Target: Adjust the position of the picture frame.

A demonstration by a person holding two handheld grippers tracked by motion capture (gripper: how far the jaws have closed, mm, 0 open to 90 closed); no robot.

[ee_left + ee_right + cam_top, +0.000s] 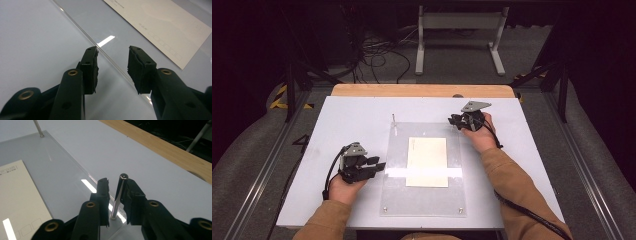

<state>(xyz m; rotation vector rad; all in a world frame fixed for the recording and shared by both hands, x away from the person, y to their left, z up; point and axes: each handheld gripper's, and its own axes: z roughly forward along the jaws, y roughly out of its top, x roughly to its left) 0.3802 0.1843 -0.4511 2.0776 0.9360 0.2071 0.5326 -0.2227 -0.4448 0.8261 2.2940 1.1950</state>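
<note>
A clear acrylic plate [422, 200] lies on the white table [347, 120], with a cream card [427, 161] printed with small boxes in its middle. A thin metal pin [394, 120] stands upright at the plate's far left corner. At the far right corner, my right gripper [452, 120] has a second upright pin [118, 195] between its jaws. That pin rests against one pad, and a small gap shows on the other side. My left gripper [379, 164] is open, with the plate's left edge [110, 58] running between its pads [91, 67]; nothing is held.
Small screws sit at the plate's near corners [385, 210] [460, 210]. A wooden strip [422, 90] borders the table's far edge. Beyond it are a white table frame [459, 35] and floor cables [377, 55]. Metal rails run along both sides.
</note>
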